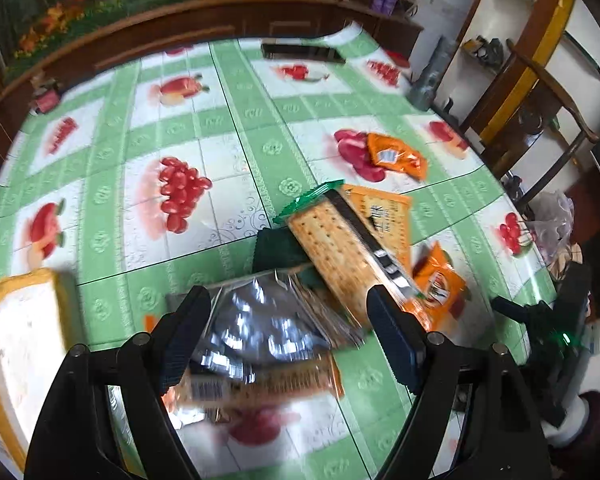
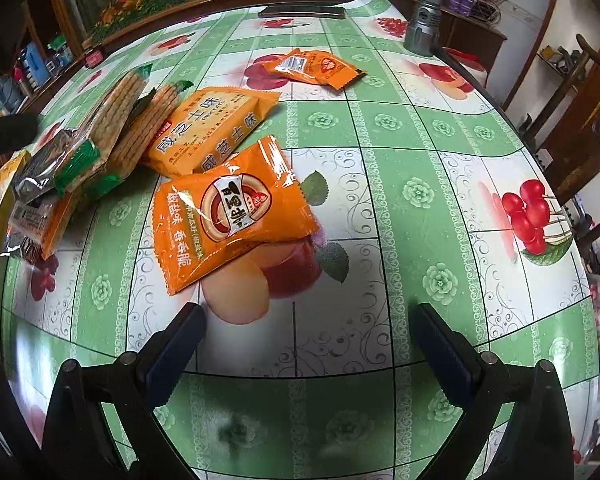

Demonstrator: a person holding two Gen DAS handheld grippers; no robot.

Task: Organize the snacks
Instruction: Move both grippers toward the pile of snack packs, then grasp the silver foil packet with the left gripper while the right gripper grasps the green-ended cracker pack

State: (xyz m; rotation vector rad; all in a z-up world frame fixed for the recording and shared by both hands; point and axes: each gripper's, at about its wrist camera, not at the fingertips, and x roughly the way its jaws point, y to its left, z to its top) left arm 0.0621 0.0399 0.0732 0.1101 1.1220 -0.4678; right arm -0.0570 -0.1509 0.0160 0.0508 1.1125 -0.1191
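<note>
The left gripper point(image 1: 288, 316) has its jaws wide open around the silver packet point(image 1: 260, 320) in the snack pile. Close gently on just that one. The right gripper point(image 2: 308, 332) is open and empty above the surface point(image 2: 440, 200).

You can read print only on the orange packs in the right wrist view. The big pack point(image 2: 236, 210) nearest the camera shows "百里挑" in its round emblem, with "椒盐味 香香脆" down its left side. Just behind it, touching, the cheese pack point(image 2: 212, 128) says "咸芝士味" twice. Print on the far pack point(image 2: 316, 67) is too small for you to read.
</note>
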